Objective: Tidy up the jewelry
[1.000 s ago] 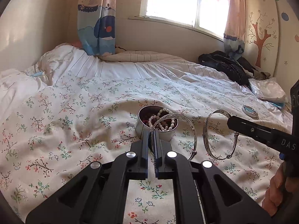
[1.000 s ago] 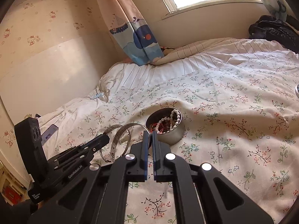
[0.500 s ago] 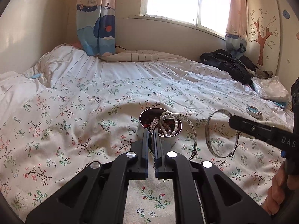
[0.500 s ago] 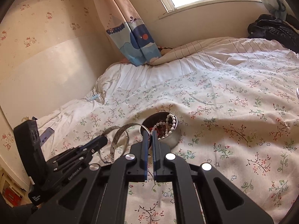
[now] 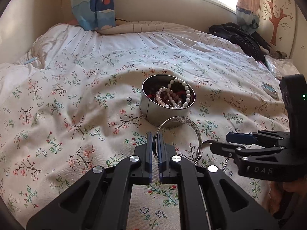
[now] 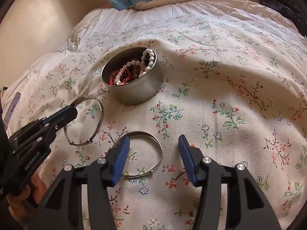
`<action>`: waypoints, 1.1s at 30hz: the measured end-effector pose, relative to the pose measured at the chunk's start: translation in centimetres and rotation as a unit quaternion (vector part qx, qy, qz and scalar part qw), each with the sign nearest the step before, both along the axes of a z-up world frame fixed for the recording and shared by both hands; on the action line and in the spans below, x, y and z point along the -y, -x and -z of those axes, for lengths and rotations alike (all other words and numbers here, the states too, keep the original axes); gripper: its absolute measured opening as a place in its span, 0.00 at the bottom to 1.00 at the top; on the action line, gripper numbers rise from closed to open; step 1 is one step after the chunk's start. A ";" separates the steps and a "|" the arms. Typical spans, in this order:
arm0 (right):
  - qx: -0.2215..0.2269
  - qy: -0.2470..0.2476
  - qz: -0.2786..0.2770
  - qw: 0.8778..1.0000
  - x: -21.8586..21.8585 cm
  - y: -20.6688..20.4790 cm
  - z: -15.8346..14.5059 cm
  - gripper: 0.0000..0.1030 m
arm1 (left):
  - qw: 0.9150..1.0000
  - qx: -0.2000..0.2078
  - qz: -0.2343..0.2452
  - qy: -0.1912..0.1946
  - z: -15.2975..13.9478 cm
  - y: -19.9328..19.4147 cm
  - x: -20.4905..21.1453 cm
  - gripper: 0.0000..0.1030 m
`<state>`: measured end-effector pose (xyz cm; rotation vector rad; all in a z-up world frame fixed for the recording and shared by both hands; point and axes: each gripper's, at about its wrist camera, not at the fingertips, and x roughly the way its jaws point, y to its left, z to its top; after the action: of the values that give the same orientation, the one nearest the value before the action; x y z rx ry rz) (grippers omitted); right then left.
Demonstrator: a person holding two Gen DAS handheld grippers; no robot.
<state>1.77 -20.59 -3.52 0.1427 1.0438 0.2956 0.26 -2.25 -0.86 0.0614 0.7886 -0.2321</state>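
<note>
Two bangles are showing, both near the tin (image 6: 132, 76) on the floral bedspread (image 6: 230, 99). I am clenching my left gripper (image 5: 155, 140) on the first bangle (image 5: 184, 123), pinching its silver band edge-on between my blue pads, so the hoop is arcing up and off to the right of my fingers, clear of the cover. From the right wrist view that same hoop (image 6: 90, 122) is hanging from my left gripper (image 6: 72, 108) just left of the tin, its clasp end pointing down.

My right gripper (image 6: 152, 144) is standing released, jaws spread wide, with nothing between them. The second bangle (image 6: 153, 149) is lying flat on the bedspread below, its left arc passing behind my left-hand pad (image 6: 120, 159) and its right arc sitting inside the gap. Whether that pad is touching the metal, I cannot tell. From the left wrist view my right gripper (image 5: 220, 142) is reaching in from the right edge, low over the cover, hiding most of that second hoop.

The tin is sitting upright around the middle of the bed, holding white bead bracelets (image 6: 147, 61) and darker red ones tangled together. A small round lid (image 5: 269, 91) is lying well apart toward the right edge, and dark clothes (image 5: 239, 36) are heaped at the far right corner under the window.
</note>
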 end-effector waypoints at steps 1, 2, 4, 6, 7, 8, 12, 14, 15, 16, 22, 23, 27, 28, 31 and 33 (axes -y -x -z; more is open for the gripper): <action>-0.004 0.013 -0.009 1.000 -0.4 -0.3 0.3 0.51 | 1.000 0.001 0.002 0.002 0.0 -0.1 0.1 0.04; -0.007 0.027 -0.018 0.999 -0.8 -0.4 0.6 0.51 | 1.000 0.003 0.003 0.001 -0.1 -0.2 0.2 0.04; -0.010 0.061 -0.041 0.997 -1.8 -0.6 1.1 0.33 | 1.000 0.007 0.003 0.002 -0.3 -0.4 0.4 0.04; -0.016 0.068 -0.054 0.996 -2.2 -0.6 1.3 0.06 | 1.000 0.009 0.001 0.004 -0.4 -0.7 0.5 0.04; -0.018 0.067 -0.057 0.996 -2.3 -0.5 1.4 0.05 | 1.000 0.011 0.000 0.005 -0.4 -0.8 0.5 0.04; -0.016 0.065 -0.055 0.996 -2.2 -0.3 1.2 0.05 | 1.000 0.012 -0.001 0.006 -0.5 -0.9 0.5 0.04; 0.013 0.028 -0.024 0.999 -0.5 0.4 -0.5 0.05 | 1.000 0.022 -0.005 0.009 -0.9 -1.1 0.4 0.04; 0.030 0.008 -0.005 1.000 0.4 0.6 -1.4 0.05 | 1.000 0.027 -0.006 0.011 -1.1 -1.1 0.4 0.04; 0.042 -0.004 0.005 0.999 1.0 0.7 -1.9 0.05 | 0.999 0.030 -0.007 0.011 -1.2 -1.2 0.4 0.04; 0.052 -0.011 0.013 0.999 1.3 0.9 -2.3 0.05 | 0.999 0.032 -0.007 0.012 -1.2 -1.2 0.4 0.04; 0.105 -0.039 0.029 0.993 2.3 1.3 -4.5 0.05 | 0.999 0.036 -0.006 0.012 -1.4 -1.3 0.6 0.04; 0.109 -0.041 0.029 0.993 2.2 1.4 -4.7 0.05 | 0.999 0.035 -0.005 0.011 -1.3 -1.3 0.6 0.04; 0.118 -0.048 0.028 0.991 2.2 1.2 -5.1 0.05 | 0.999 0.035 -0.004 0.010 -1.3 -1.3 0.7 0.04; 0.120 -0.048 0.029 0.991 2.2 1.2 -5.2 0.05 | 0.999 0.035 -0.005 0.011 -1.3 -1.3 0.7 0.04; 0.117 -0.051 0.027 0.991 2.2 1.0 -5.1 0.05 | 0.999 0.036 -0.005 0.010 -1.3 -1.3 0.8 0.04; 0.111 -0.052 0.022 0.992 2.0 0.6 -4.8 0.05 | 0.999 0.036 -0.006 0.011 -1.4 -1.5 0.7 0.04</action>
<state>1.13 -22.62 1.31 0.2215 0.8049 0.3187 1.80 -2.95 0.50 0.0436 0.7137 -0.2265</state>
